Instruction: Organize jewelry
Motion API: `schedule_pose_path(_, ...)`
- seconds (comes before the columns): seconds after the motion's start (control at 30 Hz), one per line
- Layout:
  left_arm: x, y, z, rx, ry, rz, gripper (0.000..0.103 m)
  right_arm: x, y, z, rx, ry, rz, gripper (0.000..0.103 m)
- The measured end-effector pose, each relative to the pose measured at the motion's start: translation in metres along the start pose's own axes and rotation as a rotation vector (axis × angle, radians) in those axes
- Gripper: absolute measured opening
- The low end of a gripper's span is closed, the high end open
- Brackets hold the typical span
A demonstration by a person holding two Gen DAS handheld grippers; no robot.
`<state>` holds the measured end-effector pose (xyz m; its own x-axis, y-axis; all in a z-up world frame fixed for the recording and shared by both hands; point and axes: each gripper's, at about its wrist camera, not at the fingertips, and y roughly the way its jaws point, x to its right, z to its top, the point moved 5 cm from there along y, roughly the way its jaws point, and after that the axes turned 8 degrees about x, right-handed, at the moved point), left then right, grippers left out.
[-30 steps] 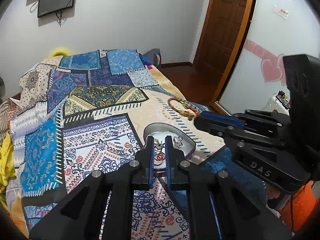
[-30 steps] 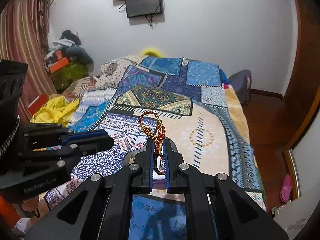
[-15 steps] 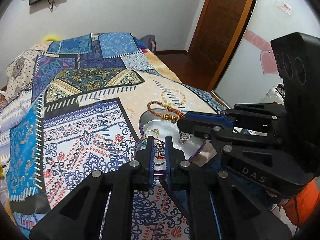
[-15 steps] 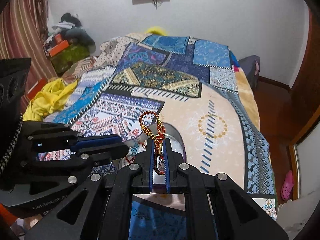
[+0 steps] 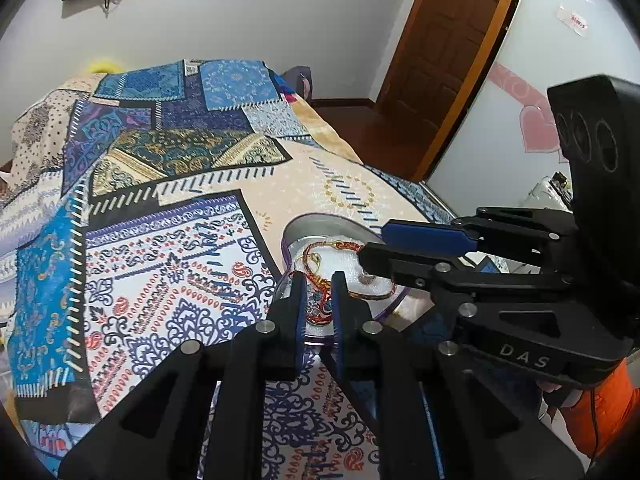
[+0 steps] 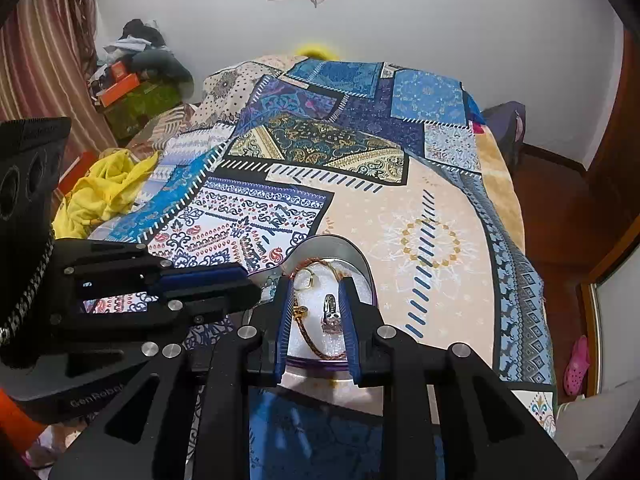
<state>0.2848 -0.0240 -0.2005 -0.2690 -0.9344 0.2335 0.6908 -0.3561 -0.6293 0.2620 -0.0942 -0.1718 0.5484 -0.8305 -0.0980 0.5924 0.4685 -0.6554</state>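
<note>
The red-and-gold braided bracelet (image 5: 344, 270) lies inside the heart-shaped tin (image 5: 320, 226), on its white lining, and nothing is gripping it. From my left wrist camera I see it as a loop running from the tin's back wall down toward my left gripper (image 5: 318, 300). The right wrist camera shows the same bracelet (image 6: 310, 336) curving along the lining between my right gripper's fingers, plus a small silver charm (image 6: 331, 314) just beside it that reads far more clearly here than in the left view.

My right gripper (image 6: 316, 320) is released: its blue pads (image 6: 285, 320) stand well apart over the tin, with the bracelet and charm showing in the gap. From the left camera I see that gripper (image 5: 372, 246) side-on, reaching in from the right over the tin, but there its opening is hard to judge.

My left gripper's fingers are close together with a narrow gap. A tangle of red and blue jewelry (image 5: 318, 312) sits right at that gap at the tin's near edge; I cannot tell whether the fingers pinch it or just hover over it. In the right view the left gripper (image 6: 240, 280) comes in from the left and hides that spot.

The tin sits on the patchwork bedspread (image 5: 168, 264). Only the right view shows the yellow cloth (image 6: 100, 196) at the bed's far left; only the left shows the wooden door (image 5: 448, 52).
</note>
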Motion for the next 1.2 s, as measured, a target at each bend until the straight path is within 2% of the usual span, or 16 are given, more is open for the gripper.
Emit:
schedule_pose_path(0.2, 0.003, -0.031, 0.010, 0.068, 0.015, 0.060, 0.013, 0.000, -0.032, 0.011, 0.082, 0.009, -0.035, 0.021)
schedule_pose_path(0.3, 0.008, -0.057, 0.019, 0.123, 0.040, 0.102, 0.013, -0.003, -0.060, 0.021, 0.156, 0.018, -0.053, 0.021)
schedule_pose_path(0.5, 0.040, -0.131, 0.041, 0.308, 0.130, 0.201, 0.013, -0.018, -0.131, 0.040, 0.343, 0.030, -0.089, 0.021)
schedule_pose_path(0.77, 0.084, -0.225, 0.046, 0.530, 0.154, 0.226, 0.015, -0.062, -0.229, 0.036, 0.617, 0.004, -0.146, 0.021)
schedule_pose_path(0.9, 0.097, -0.257, 0.039, 0.615, 0.151, 0.237, 0.037, -0.081, -0.258, 0.031, 0.705, -0.023, -0.170, 0.021)
schedule_pose_path(0.97, 0.102, -0.271, 0.034, 0.648, 0.157, 0.257, 0.043, -0.086, -0.264, 0.029, 0.721, -0.026, -0.174, 0.022)
schedule_pose_path(1.03, 0.104, -0.278, 0.030, 0.663, 0.161, 0.266, 0.054, -0.088, -0.264, 0.028, 0.735, -0.020, -0.194, 0.030)
schedule_pose_path(1.07, 0.105, -0.282, 0.028, 0.670, 0.161, 0.268, 0.059, -0.088, -0.264, 0.027, 0.742, -0.014, -0.206, 0.042)
schedule_pose_path(1.1, 0.106, -0.286, 0.026, 0.678, 0.158, 0.269, 0.069, -0.088, -0.263, 0.027, 0.750, -0.006, -0.218, 0.054)
schedule_pose_path(1.13, 0.107, -0.290, 0.023, 0.689, 0.154, 0.268, 0.078, -0.087, -0.262, 0.026, 0.758, 0.004, -0.232, 0.059)
schedule_pose_path(1.2, 0.108, -0.293, 0.020, 0.701, 0.154, 0.270, 0.089, -0.089, -0.264, 0.023, 0.765, 0.014, -0.249, 0.077)
